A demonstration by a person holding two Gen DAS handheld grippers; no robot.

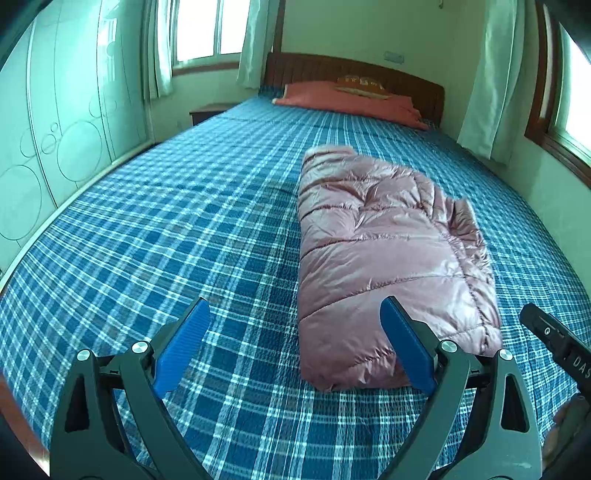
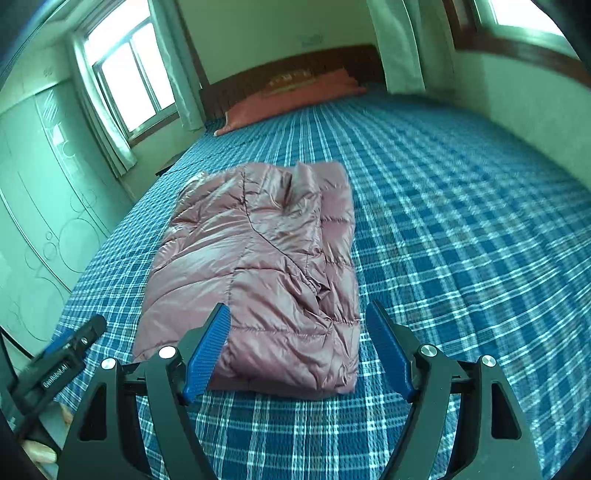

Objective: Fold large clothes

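Observation:
A shiny mauve puffer jacket point(image 1: 384, 258) lies folded into a long bundle on the blue plaid bed point(image 1: 166, 229). It also shows in the right wrist view point(image 2: 258, 266). My left gripper point(image 1: 295, 314) is open and empty, just short of the jacket's near left corner. My right gripper point(image 2: 297, 317) is open and empty, its fingers astride the jacket's near right corner, above it. The right gripper's body shows at the right edge of the left wrist view point(image 1: 557, 339); the left gripper's body shows at the lower left of the right wrist view point(image 2: 62, 358).
An orange-red pillow point(image 1: 347, 99) lies against the wooden headboard point(image 1: 354, 70) at the far end. A pale wardrobe point(image 1: 55, 129) stands along the left side. Curtained windows point(image 1: 207, 29) are at the back and right. The bed's plaid sheet point(image 2: 461, 221) spreads right of the jacket.

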